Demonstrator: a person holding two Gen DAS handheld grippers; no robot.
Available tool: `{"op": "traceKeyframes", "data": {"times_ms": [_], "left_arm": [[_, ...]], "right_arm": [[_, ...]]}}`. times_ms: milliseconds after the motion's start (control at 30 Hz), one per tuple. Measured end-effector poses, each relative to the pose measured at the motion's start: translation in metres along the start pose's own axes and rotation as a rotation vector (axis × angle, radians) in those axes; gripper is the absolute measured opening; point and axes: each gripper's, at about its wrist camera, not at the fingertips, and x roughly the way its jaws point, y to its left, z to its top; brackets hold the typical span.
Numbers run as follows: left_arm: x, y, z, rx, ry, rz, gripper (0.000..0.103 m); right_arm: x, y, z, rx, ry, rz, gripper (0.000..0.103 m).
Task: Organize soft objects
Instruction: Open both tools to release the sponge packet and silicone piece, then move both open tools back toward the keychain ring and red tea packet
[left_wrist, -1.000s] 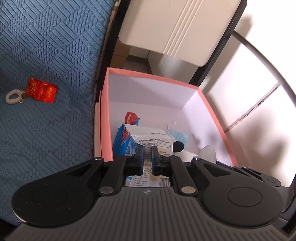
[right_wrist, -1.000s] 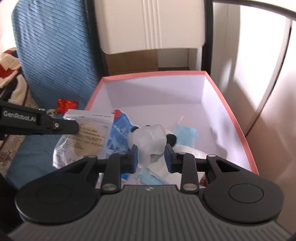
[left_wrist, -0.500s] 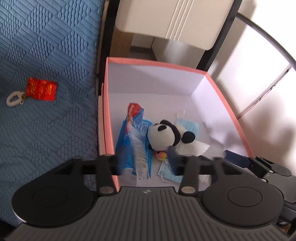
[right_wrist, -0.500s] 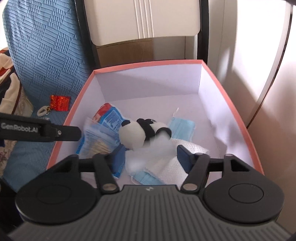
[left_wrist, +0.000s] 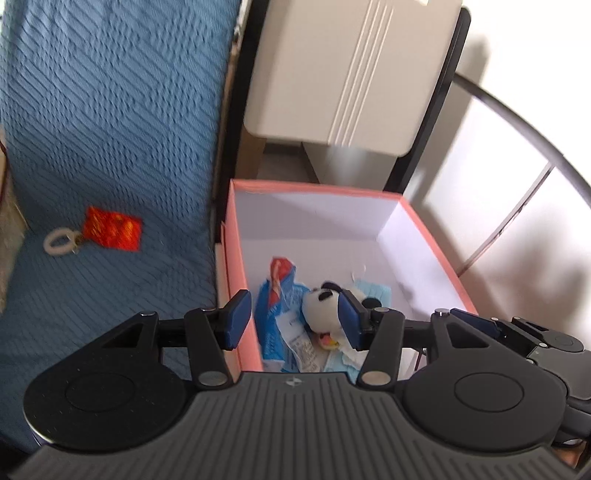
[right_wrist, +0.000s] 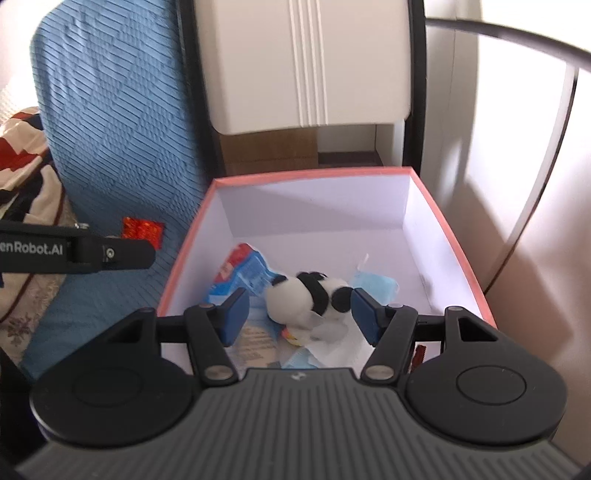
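White lettering reads "enRobot.AI" on the left gripper (cut off at the frame edge). Both it and the right gripper gape empty above the panda plush in the pink box beside blue quilted fabric.

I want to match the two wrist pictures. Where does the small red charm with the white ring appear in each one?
Left wrist: the red charm lies on the blue quilted cover, at left of middle, with its white ring to its left.
Right wrist: the charm shows at left of middle, partly hidden behind the left gripper's black finger; the ring is hidden.
Shared landmark: the pink-rimmed box, just right of the charm.
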Motion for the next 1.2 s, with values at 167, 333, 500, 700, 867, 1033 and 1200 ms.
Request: {"op": "traceKeyframes", "data": {"times_ms": [167, 333, 500, 700, 867, 1033, 1200], "left_arm": [[-0.030, 0.008, 0.002, 0.016, -0.067, 0.013, 0.058], [-0.054, 0.022, 0.002, 0.010, -0.110, 0.016, 0.058], [-0.070, 0.039, -0.002, 0.000, -0.136, 0.031, 0.058], [-0.085, 0.068, -0.006, -0.018, -0.156, 0.043, 0.058], [-0.097, 0.093, -0.007, -0.032, -0.164, 0.060, 0.058], [-0.103, 0.113, -0.013, -0.035, -0.173, 0.082, 0.058], [-0.105, 0.132, -0.021, -0.027, -0.181, 0.099, 0.058]], "right_arm": [[-0.014, 0.016, 0.006, -0.015, -0.028, 0.015, 0.063], [-0.027, 0.031, 0.010, -0.027, -0.051, 0.033, 0.064], [-0.032, 0.049, 0.010, -0.044, -0.064, 0.045, 0.063], [-0.033, 0.073, 0.007, -0.056, -0.071, 0.060, 0.063], [-0.031, 0.093, 0.002, -0.069, -0.069, 0.076, 0.063], [-0.026, 0.111, -0.002, -0.079, -0.049, 0.088, 0.063], [-0.020, 0.129, -0.007, -0.090, -0.031, 0.101, 0.063]]}}
